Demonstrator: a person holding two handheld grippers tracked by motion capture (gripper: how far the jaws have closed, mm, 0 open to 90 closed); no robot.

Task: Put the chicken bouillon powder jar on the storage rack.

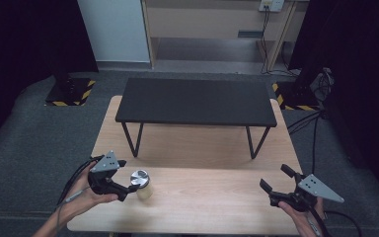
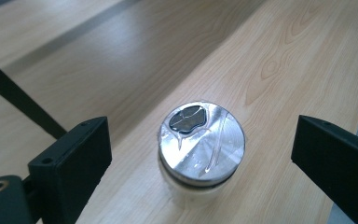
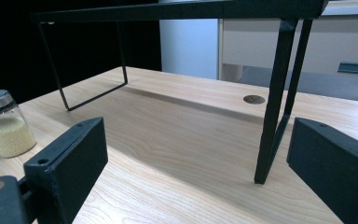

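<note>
Since its jaws must straddle the jar (image 2: pixel 200 149) to grip it, the released left tool (image 1: pixel 128 181) hangs just above, while the right tool (image 1: pixel 275 183) waits released

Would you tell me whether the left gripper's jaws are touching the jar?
Apart. The left gripper view shows bare wood between each black jaw of the left gripper and the jar.

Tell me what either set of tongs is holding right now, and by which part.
Nothing. The left tongs stand open around the jar; the right tongs are open, empty.
</note>
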